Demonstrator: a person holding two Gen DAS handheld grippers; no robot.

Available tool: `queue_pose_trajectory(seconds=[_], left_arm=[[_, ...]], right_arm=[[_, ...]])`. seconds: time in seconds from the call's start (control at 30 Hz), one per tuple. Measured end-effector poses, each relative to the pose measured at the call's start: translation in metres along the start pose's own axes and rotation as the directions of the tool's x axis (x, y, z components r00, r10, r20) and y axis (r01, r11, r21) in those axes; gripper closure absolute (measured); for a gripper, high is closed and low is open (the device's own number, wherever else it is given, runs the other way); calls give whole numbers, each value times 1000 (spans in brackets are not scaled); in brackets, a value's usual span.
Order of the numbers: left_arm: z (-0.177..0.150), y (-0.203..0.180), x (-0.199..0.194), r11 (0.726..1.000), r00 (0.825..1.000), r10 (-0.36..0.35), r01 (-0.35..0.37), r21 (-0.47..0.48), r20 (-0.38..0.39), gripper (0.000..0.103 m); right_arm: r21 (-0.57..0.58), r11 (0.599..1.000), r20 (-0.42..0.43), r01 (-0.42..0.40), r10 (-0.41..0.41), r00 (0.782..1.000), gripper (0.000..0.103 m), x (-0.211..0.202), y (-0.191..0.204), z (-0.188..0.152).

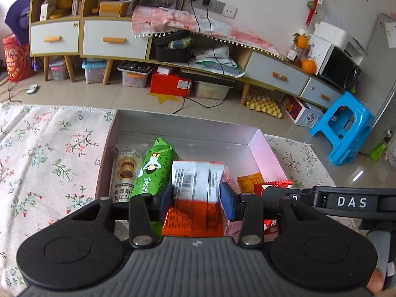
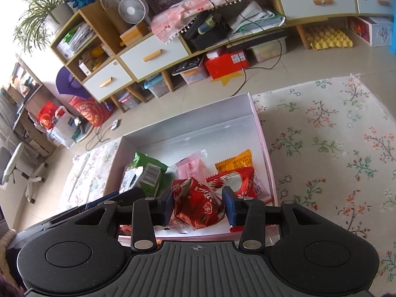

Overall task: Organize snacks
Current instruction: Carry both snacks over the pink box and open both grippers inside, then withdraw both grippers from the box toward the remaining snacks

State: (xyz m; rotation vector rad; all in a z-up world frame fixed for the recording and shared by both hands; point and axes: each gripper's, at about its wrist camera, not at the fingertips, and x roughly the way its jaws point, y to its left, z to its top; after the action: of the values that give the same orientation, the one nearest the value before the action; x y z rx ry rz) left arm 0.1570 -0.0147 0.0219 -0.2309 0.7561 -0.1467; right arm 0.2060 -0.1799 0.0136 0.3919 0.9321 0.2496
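Observation:
An open white box lies on a floral rug and holds several snack packets. My left gripper is shut on an orange-and-white packet, barcode side up, low over the box's near half. To its left lie a green packet and a biscuit packet, to its right a small orange packet. My right gripper is shut on a red foil packet over the near right part of the box. Beyond it lie a pink packet and a red-and-white one.
The floral rug spreads on both sides of the box. Past the box lies tiled floor with a black cable, then a long low cabinet with storage bins under it. A blue plastic stool stands at the right.

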Motion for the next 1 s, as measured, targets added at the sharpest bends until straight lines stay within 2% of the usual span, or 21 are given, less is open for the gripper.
queue_pose_trajectory(seconds=[0.3, 0.47, 0.53, 0.57, 0.6, 0.73, 0.87, 1.0], left_arm=[[0, 5, -7, 998, 1000, -7, 6, -68, -12, 63], [-1, 8, -13, 996, 1000, -25, 23, -86, -17, 64], [-1, 9, -16, 996, 999, -28, 27, -91, -16, 65], [-2, 10, -18, 995, 1000, -25, 24, -95, -16, 65], [-2, 10, -21, 995, 1000, -19, 18, -99, -18, 65], [-3, 14, -31, 995, 999, 21, -25, -101, -40, 64], [-6, 18, -40, 993, 997, 50, -57, -106, -63, 61], [-10, 23, -48, 991, 995, 65, -73, -113, -78, 56]], right_arm=[[35, 999, 8, 4, -4, 1000, 54, -5, -7, 0], [-11, 1000, -20, -14, 13, 1000, 53, -7, 0, -5], [-32, 999, -7, -22, 22, 1000, 57, -11, 5, -7], [-39, 999, -6, -29, 28, 1000, 64, -13, 7, -7], [-41, 999, -6, -33, 32, 999, 66, -15, 9, -7], [-69, 996, -14, -59, 59, 998, 65, -27, 15, -5], [-121, 993, -27, 3, -6, 1000, 60, -39, 22, -7], [-198, 978, 25, 65, -61, 998, 61, -60, 26, -14]])
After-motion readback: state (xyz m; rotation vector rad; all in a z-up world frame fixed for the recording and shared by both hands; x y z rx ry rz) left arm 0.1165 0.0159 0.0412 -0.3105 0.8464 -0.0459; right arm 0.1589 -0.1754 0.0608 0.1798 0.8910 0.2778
